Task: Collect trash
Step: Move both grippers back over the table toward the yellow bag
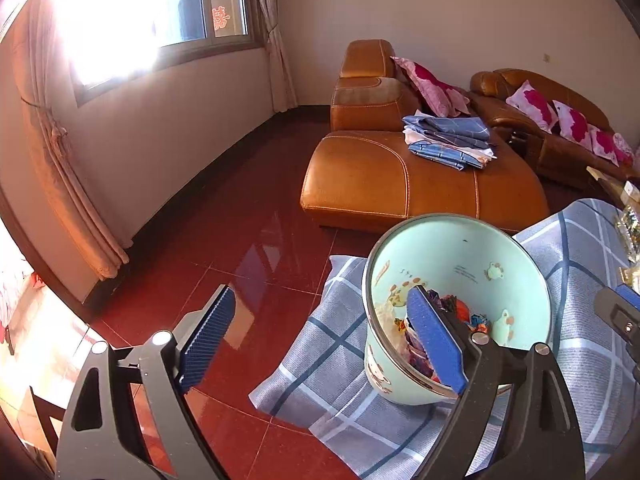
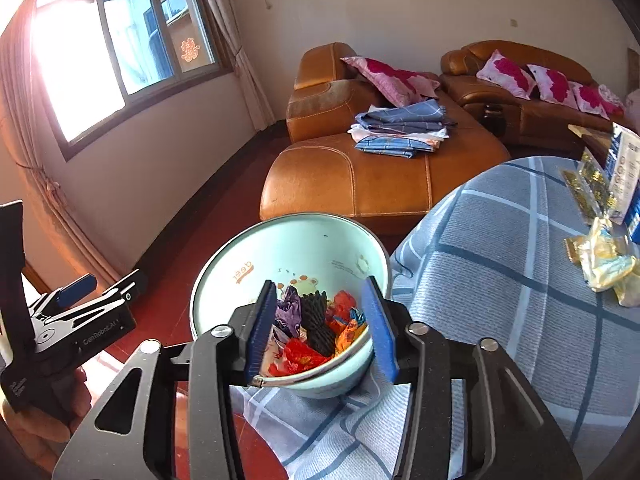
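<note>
Your right gripper point(image 2: 320, 330) hangs straight over the bin point(image 2: 296, 248), jaws apart and holding nothing, so whatever goes in drops clean onto the pile rather than the rim. Bin is tilted toward you on the cloth point(image 2: 500, 280), mouth facing the cameras, which makes it an easy target. Trash point(image 2: 316, 328) is inside: purple, black, red and orange wrappers heaped at the bottom. Your left gripper point(image 1: 324, 340) is spread wide and empty too, one finger across the bin's near rim, the other out over the floor point(image 1: 224, 240) at 9 o'clock; I can't tell if it touches the rim. More wrappers point(image 2: 604, 260), yellowish, lie on the cloth at 3 o'clock from the bin, well apart, so collecting likely isn't finished. Surface is a blue-grey checked cloth, bin near its edge. Room: glossy red tile, a tan leather sofa point(image 2: 360, 184) at 12 with folded laundry point(image 2: 400, 132), window at 10 o'clock glaring hard.
</note>
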`<move>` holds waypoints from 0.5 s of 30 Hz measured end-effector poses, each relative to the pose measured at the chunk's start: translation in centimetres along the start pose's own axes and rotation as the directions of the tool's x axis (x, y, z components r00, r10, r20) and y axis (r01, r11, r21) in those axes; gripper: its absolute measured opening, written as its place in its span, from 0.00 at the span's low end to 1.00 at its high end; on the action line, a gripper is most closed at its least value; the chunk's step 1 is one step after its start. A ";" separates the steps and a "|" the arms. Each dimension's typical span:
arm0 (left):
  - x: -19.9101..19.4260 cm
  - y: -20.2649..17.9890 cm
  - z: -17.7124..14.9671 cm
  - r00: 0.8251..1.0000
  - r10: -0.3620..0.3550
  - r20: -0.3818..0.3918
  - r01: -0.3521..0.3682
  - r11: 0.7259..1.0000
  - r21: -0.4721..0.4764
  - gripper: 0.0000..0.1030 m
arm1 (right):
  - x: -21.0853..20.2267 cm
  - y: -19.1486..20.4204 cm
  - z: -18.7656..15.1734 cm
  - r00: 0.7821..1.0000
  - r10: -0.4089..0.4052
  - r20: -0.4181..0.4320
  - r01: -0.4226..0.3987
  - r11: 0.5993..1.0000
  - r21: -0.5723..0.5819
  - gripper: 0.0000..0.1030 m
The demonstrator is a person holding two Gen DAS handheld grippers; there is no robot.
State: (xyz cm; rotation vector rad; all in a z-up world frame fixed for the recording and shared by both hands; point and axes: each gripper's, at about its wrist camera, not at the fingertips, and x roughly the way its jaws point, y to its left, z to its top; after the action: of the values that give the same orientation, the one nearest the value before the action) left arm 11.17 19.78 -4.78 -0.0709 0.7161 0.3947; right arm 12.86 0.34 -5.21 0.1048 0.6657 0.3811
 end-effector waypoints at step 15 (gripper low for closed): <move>-4.2 -6.3 -1.4 0.994 -0.104 0.017 0.101 0.988 0.119 0.91 | -6.8 -7.0 -2.4 0.977 -0.205 0.062 0.193 0.969 0.152 0.71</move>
State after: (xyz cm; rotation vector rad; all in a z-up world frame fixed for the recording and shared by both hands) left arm 9.79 12.34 -3.51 0.0082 0.7088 0.2536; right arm 8.70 -8.75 -4.63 0.1888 0.6213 0.1339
